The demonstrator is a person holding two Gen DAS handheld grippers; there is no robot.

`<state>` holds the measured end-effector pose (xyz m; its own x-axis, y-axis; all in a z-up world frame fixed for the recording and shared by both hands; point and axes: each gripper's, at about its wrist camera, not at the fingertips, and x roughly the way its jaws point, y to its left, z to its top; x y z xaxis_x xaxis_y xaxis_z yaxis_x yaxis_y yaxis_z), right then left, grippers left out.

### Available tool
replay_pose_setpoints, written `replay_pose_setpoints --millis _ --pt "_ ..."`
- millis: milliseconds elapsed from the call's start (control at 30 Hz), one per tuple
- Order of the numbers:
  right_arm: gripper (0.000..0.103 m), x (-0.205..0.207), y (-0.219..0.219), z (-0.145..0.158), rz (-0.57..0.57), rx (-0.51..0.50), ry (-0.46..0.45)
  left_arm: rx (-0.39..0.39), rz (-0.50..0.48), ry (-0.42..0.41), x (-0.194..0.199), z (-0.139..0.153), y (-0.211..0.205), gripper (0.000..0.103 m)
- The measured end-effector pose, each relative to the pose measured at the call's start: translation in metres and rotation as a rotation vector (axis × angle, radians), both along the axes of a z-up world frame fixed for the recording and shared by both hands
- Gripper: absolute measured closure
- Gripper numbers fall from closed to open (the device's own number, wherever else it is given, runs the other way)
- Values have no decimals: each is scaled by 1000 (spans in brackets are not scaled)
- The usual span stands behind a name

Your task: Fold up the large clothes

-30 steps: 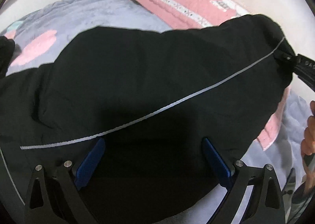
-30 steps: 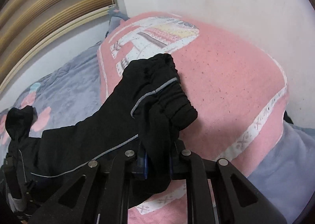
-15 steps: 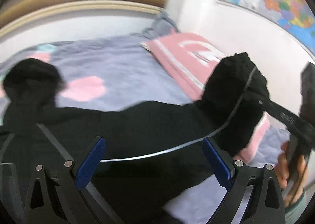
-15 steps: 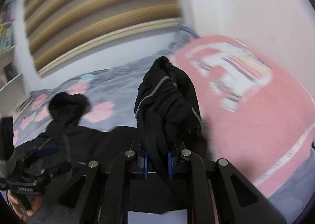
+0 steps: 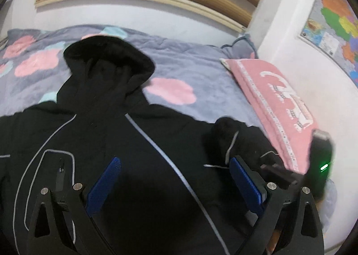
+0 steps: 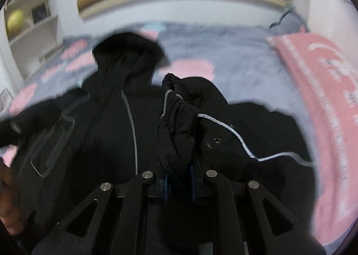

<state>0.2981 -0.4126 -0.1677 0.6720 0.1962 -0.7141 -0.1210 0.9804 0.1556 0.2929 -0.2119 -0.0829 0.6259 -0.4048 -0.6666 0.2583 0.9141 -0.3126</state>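
A black hooded jacket (image 5: 107, 134) with thin grey piping lies spread on the bed, hood (image 5: 107, 53) toward the wall. My left gripper (image 5: 174, 170) is open above the jacket's chest, holding nothing. My right gripper (image 6: 179, 165) is shut on the bunched cuff of the jacket's right sleeve (image 6: 179, 120) and holds it over the jacket's body. In the left wrist view that sleeve cuff (image 5: 226, 134) and the right gripper's body (image 5: 320, 156) show at the right.
The bed has a grey-blue quilt (image 5: 197, 69) with pink and teal blotches. A pink pillow (image 5: 277, 100) lies along the right wall, under a map (image 5: 335, 20). Blinds run behind the bed. A shelf (image 6: 29, 24) stands at far left.
My right gripper has carried the sleeve from over the pink pillow leftward onto the jacket's body. My left gripper has pulled back and tilted up, so the hood and wall now show.
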Motion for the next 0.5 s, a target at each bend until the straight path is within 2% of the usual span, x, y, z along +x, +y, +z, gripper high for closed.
replay_pose_setpoints --millis 133,200,267,333,367,400,500 --pt "82 11 9 -46 5 14 94 15 -15 47 12 -21 7 5" --pt "79 15 7 -54 8 44 111 6 -39 84 20 -35 5 5" --pt "72 13 2 -50 21 79 124 -15 -61 116 27 -46 1 5" --pt "60 7 -2 -41 31 93 127 -49 -94 143 34 -54 -4 5" --pt "50 1 -5 -37 35 98 123 -67 -113 164 37 -58 -8 5" --pt "45 -9 -7 -32 45 103 114 -89 -134 178 40 -60 -12 5" --pt "45 -39 -15 -17 45 84 64 -168 -176 201 46 -63 -23 5"
